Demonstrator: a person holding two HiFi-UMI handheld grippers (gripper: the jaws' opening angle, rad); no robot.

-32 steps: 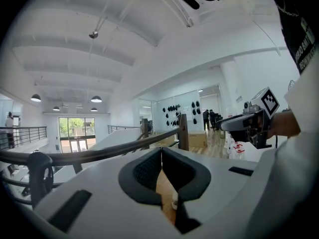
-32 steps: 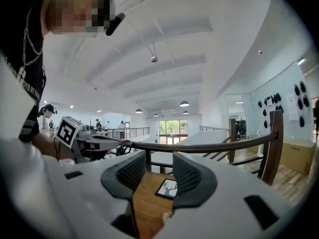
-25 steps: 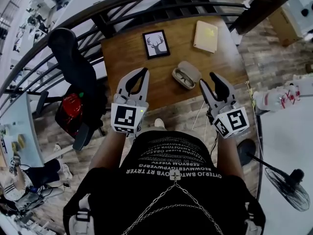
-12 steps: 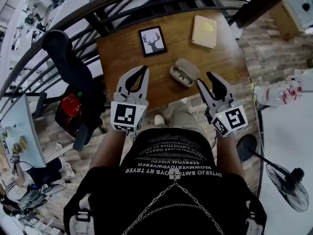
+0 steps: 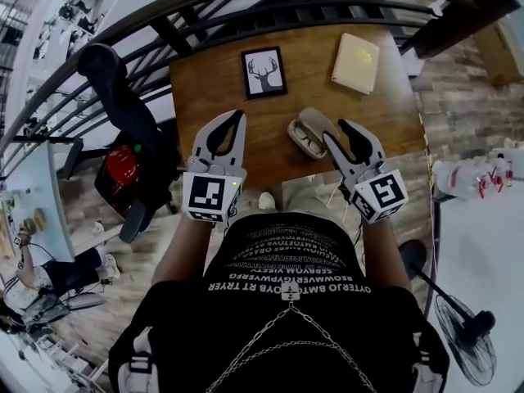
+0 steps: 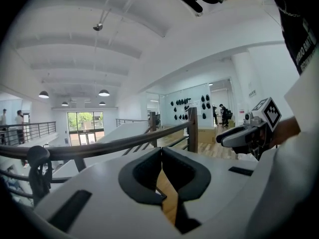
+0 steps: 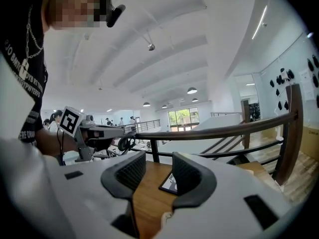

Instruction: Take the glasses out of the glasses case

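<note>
Approach step, by the look of it, with nothing gripped yet. To be fetched: glasses point(image 5: 304, 137), lying in the lower shell of the open case point(image 5: 321, 119), lid tipped back, on the table point(image 5: 205, 80), just left of the right tongs point(image 5: 342, 131) and ahead and to the right of the left tongs point(image 5: 232, 115). Hard to tell from the head view whether touched by the right tongs' near jaw or merely close beside it. Right tongs: held apart, with only bare wood and a corner of the deer picture point(image 5: 264, 73) showing in the gap in the right gripper view, so gripping nothing. Left tongs: pressed together at the tips, nothing between, hovering over the near part of the table, well left of the case. Farther ahead of the right tongs, a cream book point(image 5: 355, 63), well apart from the case. Next, probably: swing the right tongs left and down over the open shell, set the jaws either side of the bridge or a rim, close gently and lift straight up. Likely worth parting the left tongs to pin the case, probably light enough to rise with the frame. Care needed with thin arms and lenses
</note>
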